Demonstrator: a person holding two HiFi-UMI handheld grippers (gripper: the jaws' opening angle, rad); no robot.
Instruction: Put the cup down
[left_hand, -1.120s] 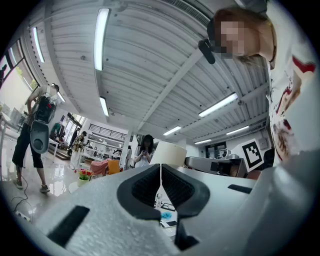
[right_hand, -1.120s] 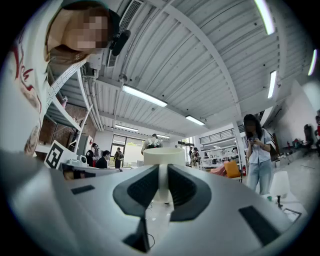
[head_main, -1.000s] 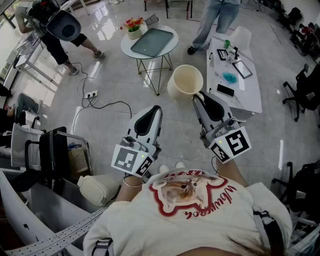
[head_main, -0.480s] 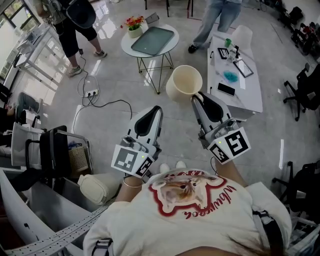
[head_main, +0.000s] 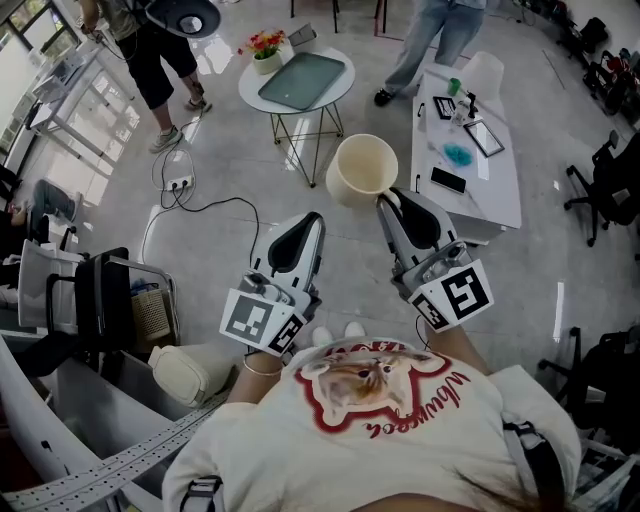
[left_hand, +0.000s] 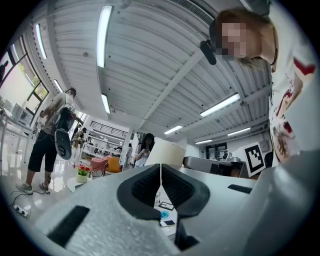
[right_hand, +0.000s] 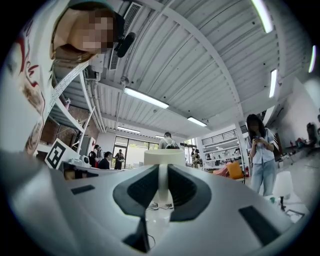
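**Cup aloft in right gripper**

Right hand-held gripper (head_main: 384, 199) reaches forward, jaws clamped on the handle of the cream cup (head_main: 362, 168). The cup hangs in the air above the floor (head_main: 345, 275). Left hand-held gripper (head_main: 316, 218) alongside, jaws together, empty. Only the right gripper view shows the pinched handle; only the head view shows the cup's open mouth.

One cup (head_main: 364, 170); two hand-held grippers (head_main: 313, 218) (head_main: 384, 198); two tables (head_main: 346, 84) (head_main: 490, 187).
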